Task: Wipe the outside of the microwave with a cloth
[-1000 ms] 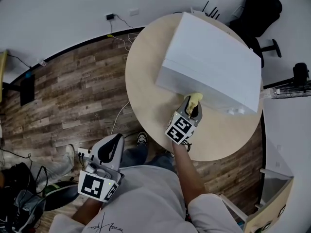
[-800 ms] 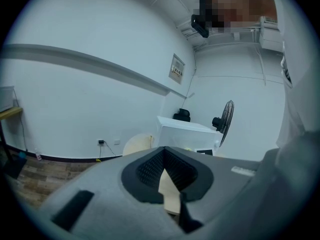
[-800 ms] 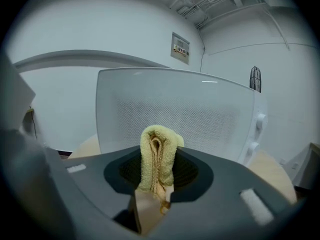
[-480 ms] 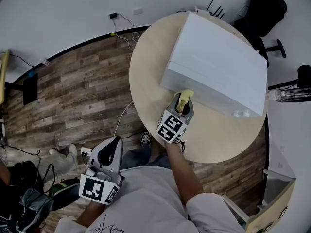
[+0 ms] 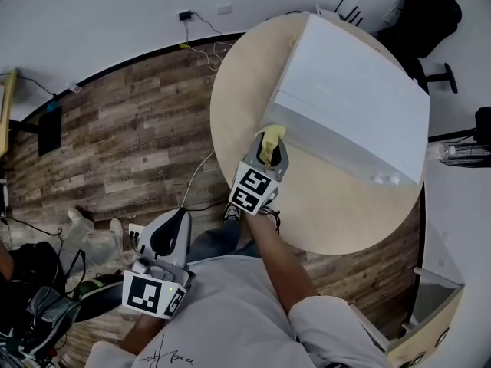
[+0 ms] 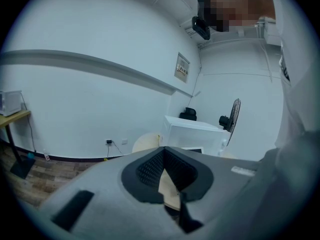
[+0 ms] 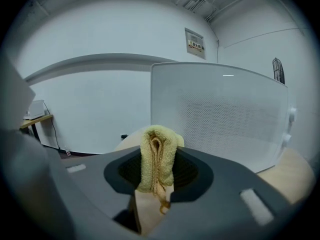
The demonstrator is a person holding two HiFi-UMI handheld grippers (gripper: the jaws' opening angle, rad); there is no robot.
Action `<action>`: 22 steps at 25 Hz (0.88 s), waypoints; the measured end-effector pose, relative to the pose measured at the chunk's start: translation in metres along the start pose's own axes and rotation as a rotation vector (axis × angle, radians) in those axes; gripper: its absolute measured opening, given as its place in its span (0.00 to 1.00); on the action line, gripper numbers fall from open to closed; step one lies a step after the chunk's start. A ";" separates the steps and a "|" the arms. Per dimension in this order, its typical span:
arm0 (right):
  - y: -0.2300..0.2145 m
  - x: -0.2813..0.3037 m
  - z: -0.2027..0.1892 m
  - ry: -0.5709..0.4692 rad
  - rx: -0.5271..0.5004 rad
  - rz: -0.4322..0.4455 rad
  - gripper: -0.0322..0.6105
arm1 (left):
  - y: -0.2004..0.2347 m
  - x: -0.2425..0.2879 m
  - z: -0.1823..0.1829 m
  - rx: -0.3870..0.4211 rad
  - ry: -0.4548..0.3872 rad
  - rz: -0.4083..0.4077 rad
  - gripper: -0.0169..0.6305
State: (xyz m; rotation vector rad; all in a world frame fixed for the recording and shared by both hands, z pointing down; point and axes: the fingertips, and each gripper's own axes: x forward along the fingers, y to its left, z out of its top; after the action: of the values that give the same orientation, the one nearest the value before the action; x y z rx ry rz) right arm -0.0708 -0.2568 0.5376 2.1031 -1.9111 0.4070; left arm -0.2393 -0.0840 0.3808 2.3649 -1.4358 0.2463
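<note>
My right gripper [image 5: 268, 149], clamped on the yellow cloth [image 7: 159, 154], sits at a corner of the microwave [image 5: 353, 98] just ahead (left gripper [image 5: 176, 225] closed, empty, idle): wiping underway, I judge, most sides left.

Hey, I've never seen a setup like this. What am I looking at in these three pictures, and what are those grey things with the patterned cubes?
There is no robot: a person holds hand-operated tongs in each hand, and the cubes are part of them. The overhead picture comes from a camera on the person's head; the other two come from cameras riding on each tongs. A white microwave stands on a round wooden table. The right tongs grip a folded yellow cloth at the microwave's near corner. The left tongs hang empty beside the person, away from the table.
</note>
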 end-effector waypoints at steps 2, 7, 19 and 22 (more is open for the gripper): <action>0.012 0.003 0.000 0.002 -0.006 0.030 0.26 | 0.000 0.000 0.001 0.002 -0.003 0.001 0.03; 0.024 0.001 -0.004 0.005 -0.019 0.103 0.26 | -0.006 -0.001 -0.001 0.008 -0.012 0.010 0.03; 0.010 -0.020 0.001 0.002 -0.056 0.164 0.26 | -0.026 0.010 0.005 0.013 -0.008 -0.053 0.03; -0.006 -0.029 0.000 0.004 -0.063 0.158 0.26 | -0.038 0.013 0.006 0.013 -0.011 -0.075 0.03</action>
State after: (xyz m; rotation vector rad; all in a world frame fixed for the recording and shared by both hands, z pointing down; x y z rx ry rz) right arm -0.0678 -0.2295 0.5266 1.9175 -2.0677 0.3784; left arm -0.1996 -0.0809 0.3715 2.4281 -1.3518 0.2235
